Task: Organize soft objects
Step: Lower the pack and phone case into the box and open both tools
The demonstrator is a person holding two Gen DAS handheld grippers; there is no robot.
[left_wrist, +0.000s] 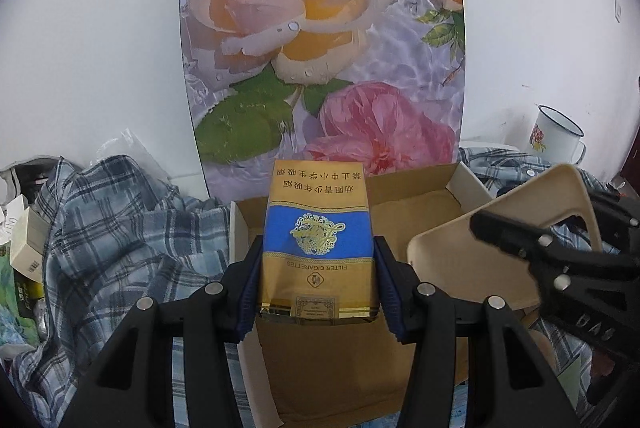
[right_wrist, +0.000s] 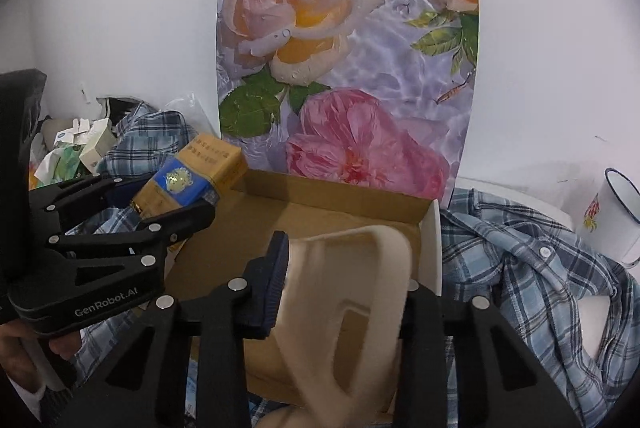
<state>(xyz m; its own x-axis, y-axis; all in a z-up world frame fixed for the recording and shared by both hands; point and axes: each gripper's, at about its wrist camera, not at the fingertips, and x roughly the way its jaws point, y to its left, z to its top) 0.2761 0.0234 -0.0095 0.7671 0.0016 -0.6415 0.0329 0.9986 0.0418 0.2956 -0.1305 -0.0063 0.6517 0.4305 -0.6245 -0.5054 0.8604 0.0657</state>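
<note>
The left claw (left_wrist: 318,284) is clenched on a gold-and-blue cigarette carton (left_wrist: 318,240), its blue pads (left_wrist: 250,292) pressing both long sides. The carton hangs upside down (its print reads inverted) above the open cardboard box (left_wrist: 412,187), over the box's left half. In the right wrist view the same carton (right_wrist: 188,179) appears at about ten o'clock from the box (right_wrist: 320,199), tilted, with the left claw (right_wrist: 176,216) around it.

The right claw (right_wrist: 344,288) grips a cream-coloured, soft-looking curved piece with a cut-out (right_wrist: 352,292); one blue pad (right_wrist: 276,280) presses its left face, while the other pad is hidden behind it. The piece hangs over the right half of the box, blurred at its lower end. From the left wrist view it (left_wrist: 500,240) sits at three o'clock from the carton, with the right claw (left_wrist: 552,240) on it.

A blue plaid shirt (right_wrist: 532,276) lies rumpled on both sides of the box. A floral rose panel (left_wrist: 320,47) leans upright against the white wall at twelve o'clock, behind the box. A white enamel mug (left_wrist: 556,139) stands at the far right, and small boxes and wrappers (right_wrist: 80,147) pile at the far left.
</note>
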